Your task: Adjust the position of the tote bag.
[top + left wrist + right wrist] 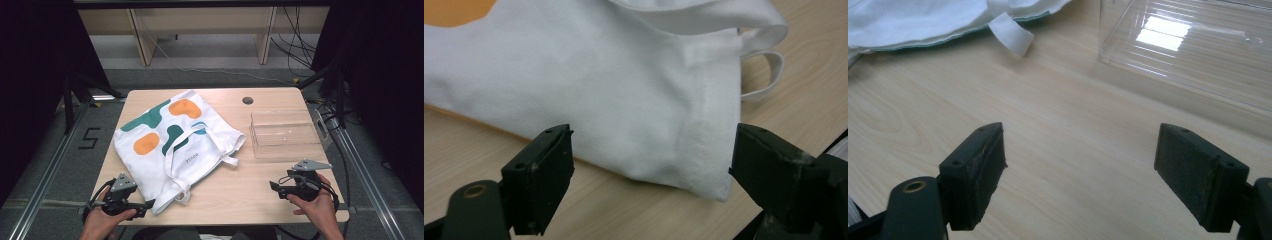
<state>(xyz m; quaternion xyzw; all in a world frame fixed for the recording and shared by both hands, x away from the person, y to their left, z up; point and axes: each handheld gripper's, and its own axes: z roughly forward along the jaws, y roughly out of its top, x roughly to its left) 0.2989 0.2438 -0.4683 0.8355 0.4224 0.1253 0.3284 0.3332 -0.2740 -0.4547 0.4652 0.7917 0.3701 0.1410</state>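
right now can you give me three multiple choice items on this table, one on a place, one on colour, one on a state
1. Where is the clear box relative to the tote bag?
A. on the right gripper's side
B. on the left gripper's side
C. on top of it

2. What colours are the bag's shapes?
A. red and blue
B. orange and green
C. black and yellow

3. How is the left gripper?
A. shut on the bag
B. shut, empty
C. open

Key: 1 A, the box sits across the table near the right gripper. 2 B, the print shows both. 3 C, its fingers stand apart, gripping nothing.

Grey floor (210, 50), wooden shelf legs (142, 40), dark curtains (30, 75) flanking.
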